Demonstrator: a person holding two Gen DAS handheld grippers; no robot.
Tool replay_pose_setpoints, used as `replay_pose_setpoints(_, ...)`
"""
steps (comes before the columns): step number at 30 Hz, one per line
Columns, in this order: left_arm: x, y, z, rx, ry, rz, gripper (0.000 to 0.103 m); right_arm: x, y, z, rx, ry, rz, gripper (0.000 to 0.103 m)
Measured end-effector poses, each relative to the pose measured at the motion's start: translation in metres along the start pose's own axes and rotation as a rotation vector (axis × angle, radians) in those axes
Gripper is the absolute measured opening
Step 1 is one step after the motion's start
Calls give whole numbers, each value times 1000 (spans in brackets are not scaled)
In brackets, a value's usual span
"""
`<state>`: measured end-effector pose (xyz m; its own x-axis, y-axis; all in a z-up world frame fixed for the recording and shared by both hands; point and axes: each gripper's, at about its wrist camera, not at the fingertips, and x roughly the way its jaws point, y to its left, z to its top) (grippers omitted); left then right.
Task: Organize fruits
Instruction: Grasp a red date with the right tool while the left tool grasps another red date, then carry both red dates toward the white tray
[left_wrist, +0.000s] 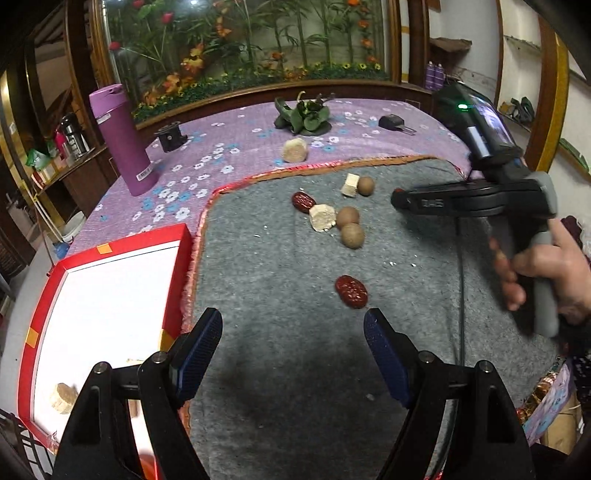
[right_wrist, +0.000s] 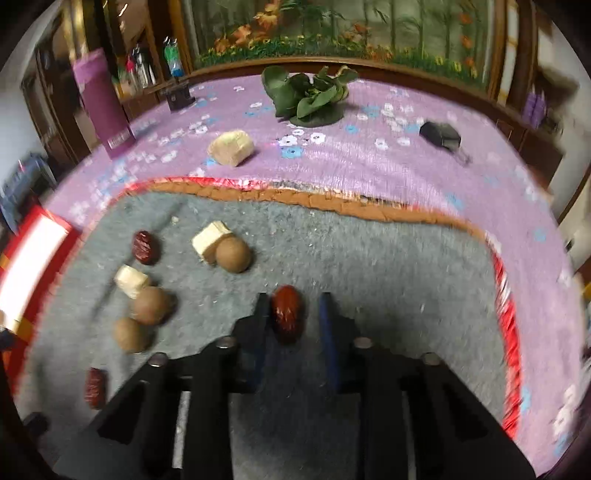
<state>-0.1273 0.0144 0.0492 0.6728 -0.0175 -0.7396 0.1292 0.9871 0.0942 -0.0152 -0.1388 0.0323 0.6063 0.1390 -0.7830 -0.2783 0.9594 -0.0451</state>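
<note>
Dates, round brown fruits and pale blocks scattered on grey mat (left_wrist: 295, 332) over purple-clothed worktop (left_wrist: 221, 155). Left gripper (left_wrist: 293, 325) hovering low above mat, jaws spread wide, holding nothing; nearest date (left_wrist: 351, 291) just ahead of right fingertip. Red box (left_wrist: 40, 306) at mat's left edge, one pale block (left_wrist: 62, 397) inside. Right gripper (right_wrist: 291, 314) gripped by hand (left_wrist: 546, 273), jaws narrowed around another date (right_wrist: 286, 314); contact with pads unclear through blur. Purple flask (left_wrist: 123, 140) upright far left.
</note>
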Motion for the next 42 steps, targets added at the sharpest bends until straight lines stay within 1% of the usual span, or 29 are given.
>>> replay_pose_setpoints(3, 0, -1, -1, -12, 16, -10, 79, -2, 0, -5, -15, -34, -11, 18)
replay_pose_setpoints(5, 2, -3, 0, -25, 29, -22, 79, -6, -5, -4, 9, -49, -11, 18)
replay_pose_setpoints(8, 7, -9, 3, -41, 47, -62, 79, -6, -27, -2, 109, -52, 90, 18)
replay_pose_setpoints(10, 11, -15, 6, -48, 56, -88, 79, -4, -39, 0, 168, -41, 124, 18)
replay_pose_setpoints(11, 13, -18, 7, -50, 59, -93, 79, -4, -47, 0, 209, -37, 161, 18)
replay_pose_setpoints(13, 23, -22, 11, -60, 64, -81, 77, -5, -52, 1, 245, -41, 190, 18)
replay_pose_setpoints(15, 35, -22, 14, -73, 89, -68, 63, -7, -55, 2, 264, -44, 207, 18)
replay_pose_setpoints(16, 42, -22, 15, -88, 110, -73, 51, -7, -56, 3, 274, -43, 218, 18)
replay_pose_setpoints(17, 48, -22, 15, -102, 123, -87, 48, -7, -57, 3, 285, -38, 234, 18)
replay_pose_setpoints(18, 53, -22, 15, -109, 130, -92, 48, -6, -57, 3, 288, -32, 242, 18)
replay_pose_setpoints(21, 56, -28, 16, -94, 119, -58, 47, -4, -57, 4, 293, -22, 248, 18)
replay_pose_setpoints(23, 56, -31, 17, -79, 106, -59, 40, -6, -56, 4, 291, -26, 257, 18)
replay_pose_setpoints(24, 56, -31, 16, -77, 100, -58, 40, -7, -55, 4, 286, -33, 257, 18)
replay_pose_setpoints(25, 55, -32, 15, -76, 93, -58, 36, -9, -54, 4, 281, -40, 259, 18)
replay_pose_setpoints(26, 54, -32, 15, -71, 84, -64, 27, -10, -53, 4, 276, -45, 264, 18)
replay_pose_setpoints(28, 52, -33, 13, -62, 75, -65, 22, -12, -50, 4, 261, -60, 269, 18)
replay_pose_setpoints(33, 49, -27, 11, -71, 62, -56, 22, -17, -41, 3, 230, -96, 268, 18)
replay_pose_setpoints(36, 46, -18, 7, -95, 51, -51, 22, -20, -38, 2, 214, -124, 264, 18)
replay_pose_setpoints(39, 37, -8, 3, -116, 25, -33, 22, -23, -33, 2, 199, -146, 271, 18)
replay_pose_setpoints(42, 22, 6, 0, -130, -18, 4, 22, -27, -22, 2, 166, -160, 230, 18)
